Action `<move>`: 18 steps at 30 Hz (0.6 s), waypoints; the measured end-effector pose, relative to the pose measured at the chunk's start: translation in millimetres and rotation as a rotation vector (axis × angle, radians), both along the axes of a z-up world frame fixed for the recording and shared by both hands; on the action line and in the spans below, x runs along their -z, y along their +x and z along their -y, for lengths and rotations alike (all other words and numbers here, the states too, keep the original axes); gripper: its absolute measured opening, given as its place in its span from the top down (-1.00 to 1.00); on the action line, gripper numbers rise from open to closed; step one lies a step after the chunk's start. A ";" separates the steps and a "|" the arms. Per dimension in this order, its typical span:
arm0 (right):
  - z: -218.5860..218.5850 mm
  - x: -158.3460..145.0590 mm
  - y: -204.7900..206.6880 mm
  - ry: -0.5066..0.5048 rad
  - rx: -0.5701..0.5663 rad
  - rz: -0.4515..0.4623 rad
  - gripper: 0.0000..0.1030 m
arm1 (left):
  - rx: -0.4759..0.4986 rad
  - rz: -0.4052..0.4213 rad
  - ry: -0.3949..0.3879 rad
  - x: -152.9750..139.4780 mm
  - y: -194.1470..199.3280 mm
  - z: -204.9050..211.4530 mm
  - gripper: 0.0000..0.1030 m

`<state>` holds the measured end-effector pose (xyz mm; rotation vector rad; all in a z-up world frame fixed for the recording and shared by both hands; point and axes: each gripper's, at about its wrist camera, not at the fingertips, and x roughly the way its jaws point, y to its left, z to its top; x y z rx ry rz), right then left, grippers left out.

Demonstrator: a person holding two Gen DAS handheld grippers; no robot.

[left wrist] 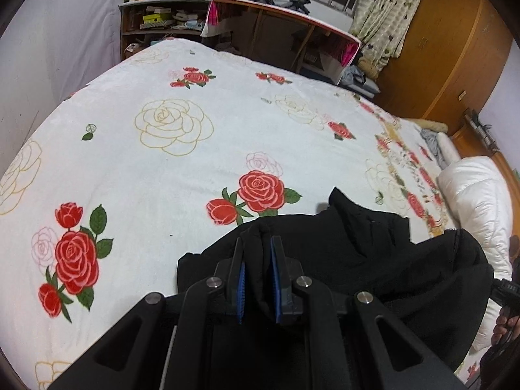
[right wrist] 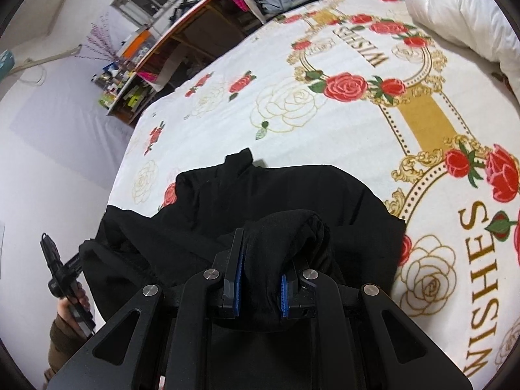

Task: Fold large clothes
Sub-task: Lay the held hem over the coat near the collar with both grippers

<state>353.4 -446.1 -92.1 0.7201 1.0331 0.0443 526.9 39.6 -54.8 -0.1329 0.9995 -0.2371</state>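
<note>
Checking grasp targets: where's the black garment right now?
The black garment lies bunched on the rose-print bedspread at its near edge, gripped by both the left gripper and right gripper.

The black garment (left wrist: 373, 260) extends past the bottom edge of both wrist views behind the gripper bodies; its type is indeterminate. The bunched fabric conceals the fingertips of the right gripper (right wrist: 260, 253). The white duvet (left wrist: 477, 214) right of the garment is cropped.

Rose-print bed (left wrist: 195, 169), black garment (right wrist: 260, 195), white duvet (right wrist: 455, 9) on it
</note>
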 end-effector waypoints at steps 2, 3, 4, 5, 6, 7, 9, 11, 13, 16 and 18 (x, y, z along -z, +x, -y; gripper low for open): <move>0.7 7.3 7.6 -0.008 0.001 -0.019 0.66 | -0.003 -0.015 0.004 8.5 8.0 2.4 0.73; 0.9 10.5 9.9 -0.009 0.001 -0.027 0.66 | -0.009 -0.024 0.006 13.4 12.4 3.1 0.73; 1.7 13.9 11.8 -0.007 0.003 -0.032 0.66 | -0.013 -0.036 0.007 18.5 16.7 4.3 0.73; 3.2 19.2 14.9 0.001 0.009 -0.043 0.66 | -0.013 -0.045 0.012 23.1 20.1 5.3 0.73; 4.7 22.6 16.6 0.009 0.016 -0.051 0.66 | -0.017 -0.050 0.016 26.7 23.0 6.1 0.73; 6.4 27.5 19.6 0.019 0.023 -0.061 0.66 | -0.017 -0.056 0.021 30.5 26.4 7.5 0.72; 8.9 35.1 25.9 0.026 0.031 -0.080 0.66 | -0.018 -0.069 0.033 37.6 32.4 8.9 0.72; 8.2 39.6 32.0 0.012 0.026 -0.093 0.66 | -0.020 -0.088 0.045 44.3 37.3 10.3 0.72; 7.2 44.9 38.4 0.000 0.019 -0.109 0.66 | -0.015 -0.100 0.071 51.4 43.3 13.1 0.69; 6.8 52.2 44.1 -0.009 0.015 -0.129 0.66 | -0.030 -0.108 0.082 59.1 49.0 13.6 0.65; 8.2 57.3 46.8 0.000 0.018 -0.141 0.66 | -0.041 -0.113 0.080 62.1 50.4 13.5 0.64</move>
